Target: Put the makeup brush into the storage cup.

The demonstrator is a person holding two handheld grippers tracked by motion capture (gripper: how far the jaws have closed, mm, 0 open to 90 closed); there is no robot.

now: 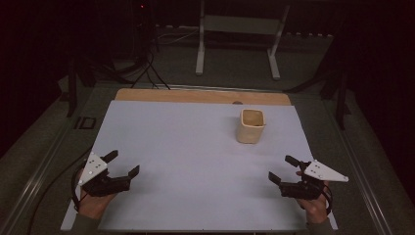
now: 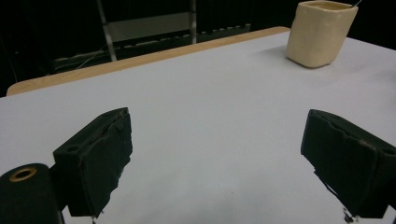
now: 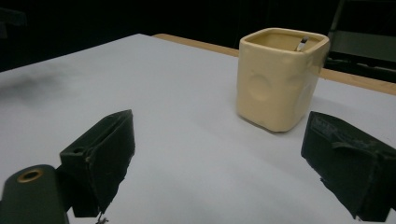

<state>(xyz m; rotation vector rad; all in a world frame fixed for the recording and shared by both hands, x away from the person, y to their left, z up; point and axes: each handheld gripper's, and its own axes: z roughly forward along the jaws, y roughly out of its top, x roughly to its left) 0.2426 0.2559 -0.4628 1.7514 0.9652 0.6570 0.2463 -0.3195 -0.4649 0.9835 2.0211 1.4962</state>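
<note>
— Left gripper (image 1: 122, 164): near-left corner of bench, held in a hand (image 1: 93, 203); jaws spread wide, nothing between them. Grey three-cornered plate on top.

— Noted. Right gripper (image 1: 284, 169): near-right corner, likewise held in a hand (image 1: 313, 205); jaws wide apart, nothing gripped. Well apart from left gripper.

— Bench (image 1: 195, 161): covered by a pale, whitish sheet; strip of bare wood showing along far edge.

— Cream cup (image 1: 252, 126): squarish ceramic body, rounded corners, shallow round dimples on its sides. Upright on the sheet, far right part, near the wooden strip. Closer to right gripper than to left, touching neither.

— Confirmed from left gripper view: cup (image 2: 321, 32) at upper right, well beyond the jaws.

— From right gripper view: cup (image 3: 280, 77) ahead, slightly toward the right-hand jaw. Slim metallic item (image 3: 302, 44) poking up inside the rim; kind not discernible.

— Beyond bench: white metal frame (image 1: 240, 39) on the floor, dark cables (image 1: 142, 68) to its left. Surroundings dim.
</note>
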